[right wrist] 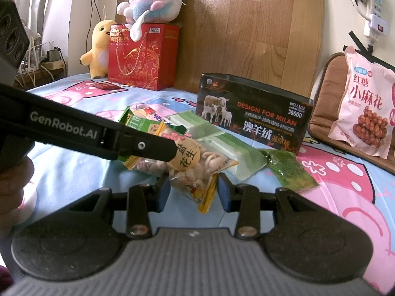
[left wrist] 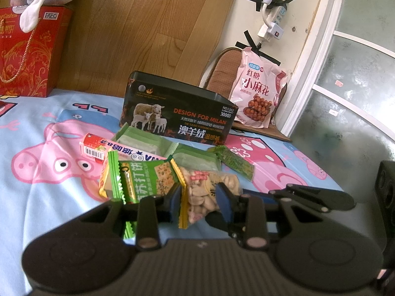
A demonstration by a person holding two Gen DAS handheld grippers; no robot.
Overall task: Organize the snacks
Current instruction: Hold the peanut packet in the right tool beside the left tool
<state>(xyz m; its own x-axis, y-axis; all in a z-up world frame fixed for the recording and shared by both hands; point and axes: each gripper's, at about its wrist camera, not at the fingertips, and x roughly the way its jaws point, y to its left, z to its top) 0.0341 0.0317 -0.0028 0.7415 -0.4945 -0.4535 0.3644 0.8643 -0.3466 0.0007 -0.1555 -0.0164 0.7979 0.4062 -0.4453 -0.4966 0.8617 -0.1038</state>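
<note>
Just in front of the black tin box (left wrist: 177,113) on the bed's cartoon-pig sheet (left wrist: 37,128) lies a heap of snacks, and both grippers meet at the clear peanut bag (left wrist: 205,194) on its near side. From the left wrist view, the left gripper (left wrist: 201,203) is clenched on that bag, its blue pads pressing the bag's two sides, with the yellow crimped edge hanging down between them. From the right wrist view, the right gripper (right wrist: 193,192) is spread wide, its pads standing either side of the bag's lower corner without touching it, while the left gripper's black finger (right wrist: 148,146) crosses over the bag's top. Against the box's front wall rest pale green wafer packs (right wrist: 222,145). Left of these sit a green cracker packet (left wrist: 145,180) and a pink candy box (left wrist: 116,151); a small dark green sachet (right wrist: 288,170) lies to their right. Right of the black tin box a pink twist-snack bag (right wrist: 365,113) leans against a brown cushion (right wrist: 330,86). Well to its left stands a red gift bag (right wrist: 143,56) under a plush toy (right wrist: 153,5).
</note>
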